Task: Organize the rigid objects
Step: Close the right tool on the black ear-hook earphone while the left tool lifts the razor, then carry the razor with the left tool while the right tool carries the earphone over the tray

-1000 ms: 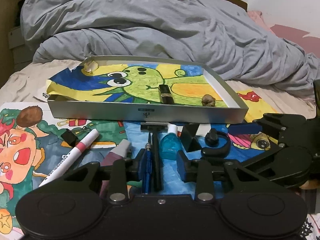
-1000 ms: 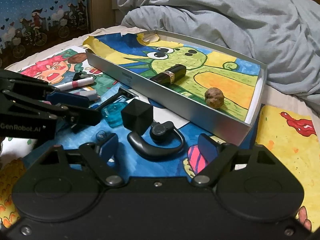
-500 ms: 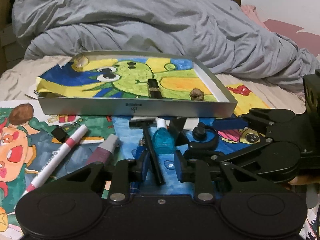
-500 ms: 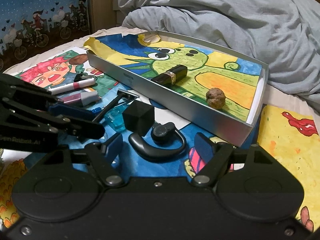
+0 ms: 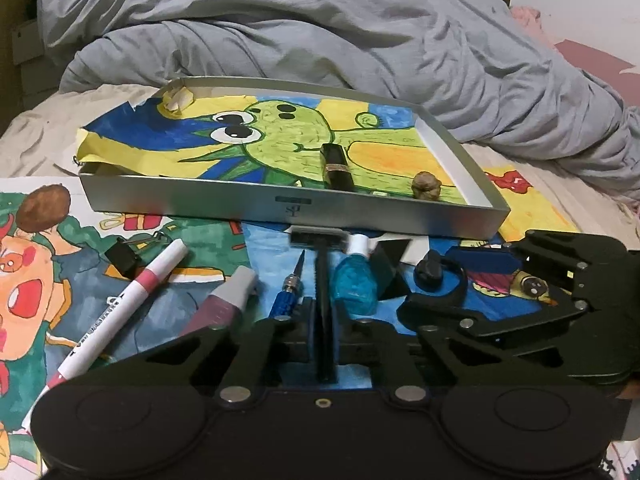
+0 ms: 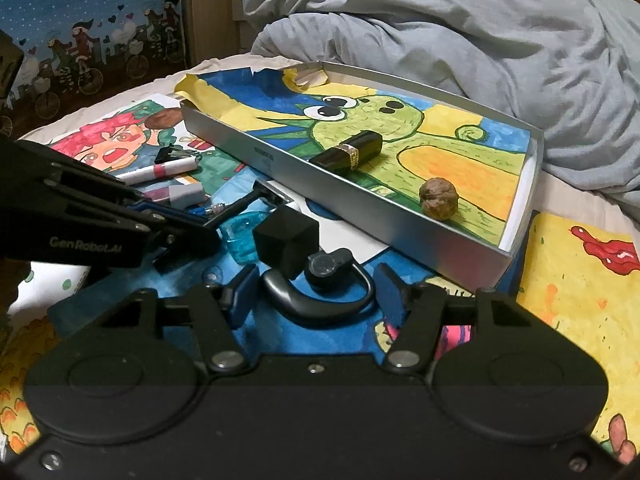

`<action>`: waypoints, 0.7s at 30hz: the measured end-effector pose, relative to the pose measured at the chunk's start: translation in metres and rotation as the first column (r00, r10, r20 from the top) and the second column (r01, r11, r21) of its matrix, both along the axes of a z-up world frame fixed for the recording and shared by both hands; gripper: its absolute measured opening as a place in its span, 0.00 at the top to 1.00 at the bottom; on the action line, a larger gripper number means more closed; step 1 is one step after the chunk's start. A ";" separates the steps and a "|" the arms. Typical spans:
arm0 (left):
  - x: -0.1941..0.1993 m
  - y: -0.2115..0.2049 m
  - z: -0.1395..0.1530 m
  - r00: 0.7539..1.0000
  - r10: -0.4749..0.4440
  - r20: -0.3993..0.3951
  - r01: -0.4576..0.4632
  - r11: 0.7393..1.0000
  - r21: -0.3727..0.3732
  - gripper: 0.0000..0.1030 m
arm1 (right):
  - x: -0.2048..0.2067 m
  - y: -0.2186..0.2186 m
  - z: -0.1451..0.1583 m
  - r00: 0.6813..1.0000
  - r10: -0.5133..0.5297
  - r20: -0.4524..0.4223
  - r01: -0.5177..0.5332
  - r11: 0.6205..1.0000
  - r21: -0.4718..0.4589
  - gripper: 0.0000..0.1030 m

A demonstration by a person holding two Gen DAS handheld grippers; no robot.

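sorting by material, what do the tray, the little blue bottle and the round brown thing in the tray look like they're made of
Tray: likely metal or metallic-coated card; brushed silver walls with a soft sheen.
Blue bottle: clear tinted plastic or glass; light passes through it, and its cap is white.
Round brown thing: looks like a walnut; matte, wrinkled woody shell.

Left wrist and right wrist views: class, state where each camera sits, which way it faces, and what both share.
Left wrist: on the left gripper, facing the silver tray; its fingers are shut on the black razor.
Right wrist: on the right gripper, open around the black earpiece, tray beyond.
Shared: tray, lipstick, walnut, razor.
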State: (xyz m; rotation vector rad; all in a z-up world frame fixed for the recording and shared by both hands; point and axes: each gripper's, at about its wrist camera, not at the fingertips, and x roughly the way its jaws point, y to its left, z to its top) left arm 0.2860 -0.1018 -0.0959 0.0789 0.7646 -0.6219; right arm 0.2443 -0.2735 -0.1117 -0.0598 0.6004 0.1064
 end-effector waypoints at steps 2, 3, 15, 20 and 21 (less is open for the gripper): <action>-0.003 0.001 0.001 1.000 0.003 0.003 -0.003 1.000 0.000 0.93 | -0.002 0.002 0.001 1.000 0.004 0.000 -0.004 1.000 -0.003 0.48; -0.006 0.002 0.003 1.000 0.010 0.014 -0.010 1.000 -0.001 0.93 | -0.004 0.002 0.002 1.000 0.006 -0.001 -0.006 1.000 -0.006 0.48; -0.030 0.009 0.046 0.985 0.096 0.140 -0.092 0.995 -0.033 0.93 | -0.029 -0.004 0.048 0.987 -0.043 0.156 0.043 0.999 0.003 0.48; -0.024 -0.004 0.065 0.960 0.147 0.237 -0.135 0.989 -0.066 0.93 | -0.021 -0.016 0.060 0.958 -0.125 0.258 0.121 0.992 0.032 0.48; -0.019 -0.008 0.067 0.955 0.157 0.252 -0.143 0.987 -0.071 0.93 | -0.017 -0.019 0.059 0.955 -0.134 0.265 0.130 0.991 0.035 0.48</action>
